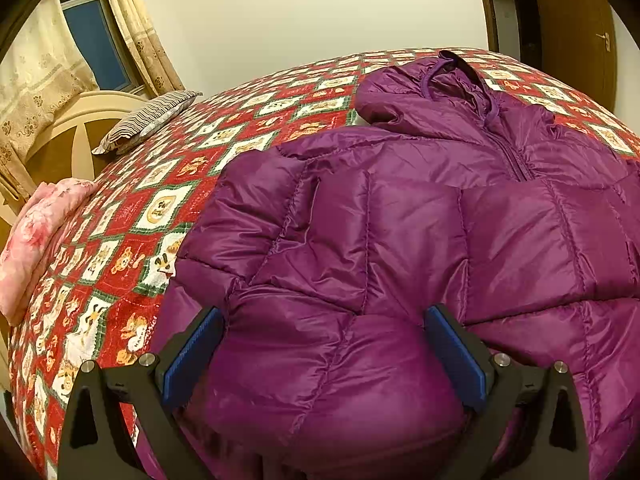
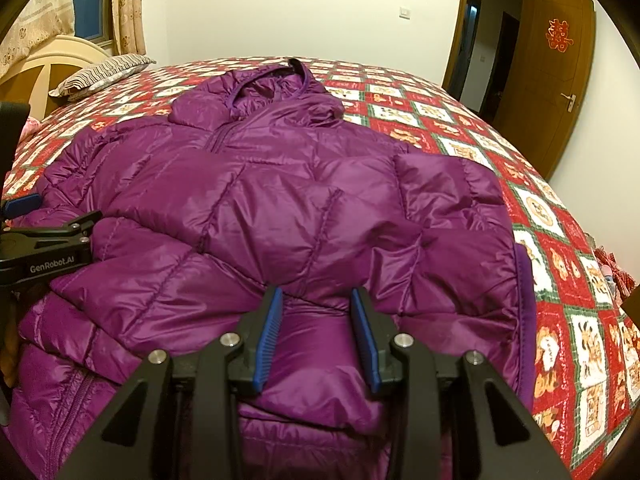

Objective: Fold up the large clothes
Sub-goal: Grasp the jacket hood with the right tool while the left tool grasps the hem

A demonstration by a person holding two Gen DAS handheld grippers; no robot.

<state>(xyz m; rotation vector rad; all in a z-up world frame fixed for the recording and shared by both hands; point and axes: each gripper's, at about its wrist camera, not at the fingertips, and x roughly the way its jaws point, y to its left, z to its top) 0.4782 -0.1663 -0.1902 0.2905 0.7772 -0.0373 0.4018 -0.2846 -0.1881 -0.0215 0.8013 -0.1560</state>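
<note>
A purple hooded puffer jacket point(image 1: 420, 216) lies front up on the bed, hood at the far end, both sleeves folded in across the chest. It also shows in the right wrist view point(image 2: 256, 200). My left gripper point(image 1: 324, 320) is open, its blue pads wide apart over puffy fabric at the jacket's near left hem. My right gripper point(image 2: 316, 300) is open with a narrower gap, over fabric at the near right part. The left gripper also shows at the left edge of the right wrist view point(image 2: 24, 208).
The bed has a red patterned quilt point(image 1: 132, 200) point(image 2: 560, 240). A striped pillow point(image 1: 148, 120) and a pink folded blanket point(image 1: 36, 236) lie at the left by the cream headboard point(image 1: 72, 120). An open wooden door point(image 2: 548, 76) stands at the far right.
</note>
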